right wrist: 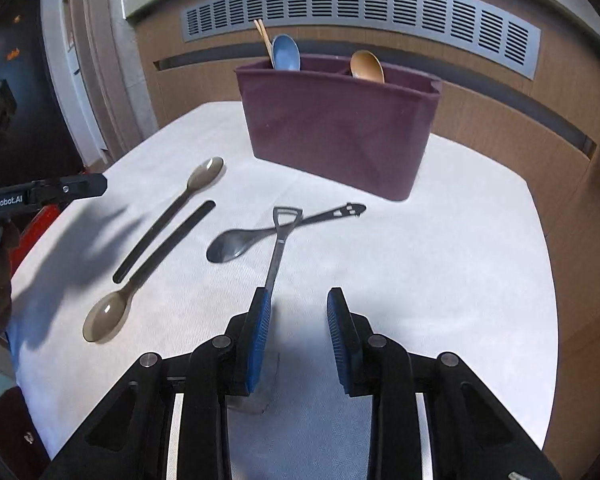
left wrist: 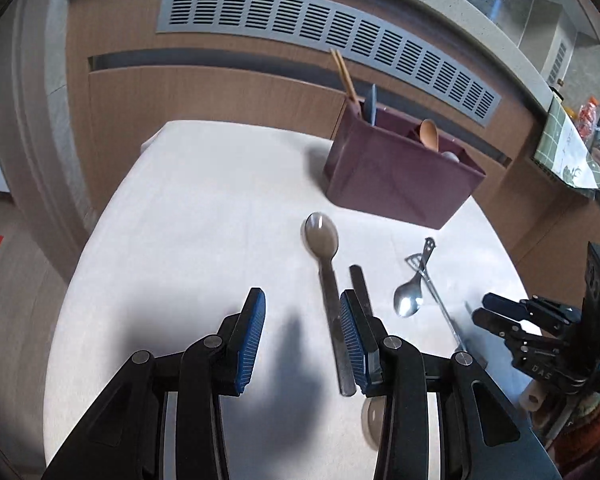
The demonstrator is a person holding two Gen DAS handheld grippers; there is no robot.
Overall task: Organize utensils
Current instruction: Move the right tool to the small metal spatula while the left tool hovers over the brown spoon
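Note:
A maroon utensil caddy stands at the table's far side, holding chopsticks, a blue spoon and a wooden spoon. Two long translucent grey spoons lie side by side, heads opposite. A metal spoon is crossed by a shovel-handled metal utensil. My left gripper is open above the table, its right finger over a grey spoon's handle. My right gripper is open, its left finger beside the shovel utensil's lower end.
The table wears a white cloth and stands against a wooden cabinet with a grey vent grille. The left gripper shows at the right wrist view's left edge; the right gripper shows at the left wrist view's right edge.

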